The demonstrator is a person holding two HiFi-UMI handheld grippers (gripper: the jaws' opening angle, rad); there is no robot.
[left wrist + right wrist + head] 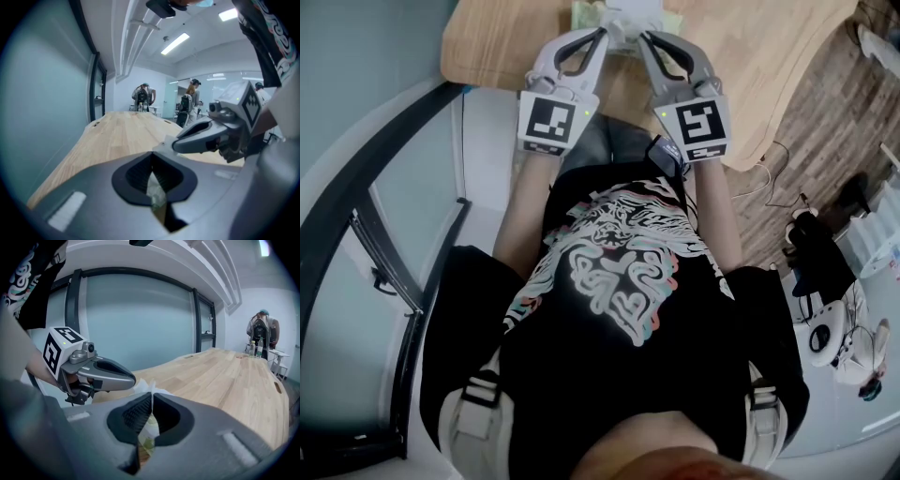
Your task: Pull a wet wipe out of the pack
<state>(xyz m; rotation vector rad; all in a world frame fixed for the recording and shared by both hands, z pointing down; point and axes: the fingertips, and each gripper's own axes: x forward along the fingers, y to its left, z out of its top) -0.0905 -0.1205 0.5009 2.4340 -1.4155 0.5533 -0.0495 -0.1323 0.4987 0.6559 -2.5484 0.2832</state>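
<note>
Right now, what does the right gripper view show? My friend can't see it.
The right gripper is shut on a thin white sheet, likely the wet wipe, above a wooden table. The left gripper is close beside it; a person stands far behind.

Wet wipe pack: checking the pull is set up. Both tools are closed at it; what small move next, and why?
Probably ease the right tool away while the left tool holds the pack. Both have jaws shut on thin material; a white wipe shows above the right tool's jaws, so it seems gripped.
</note>
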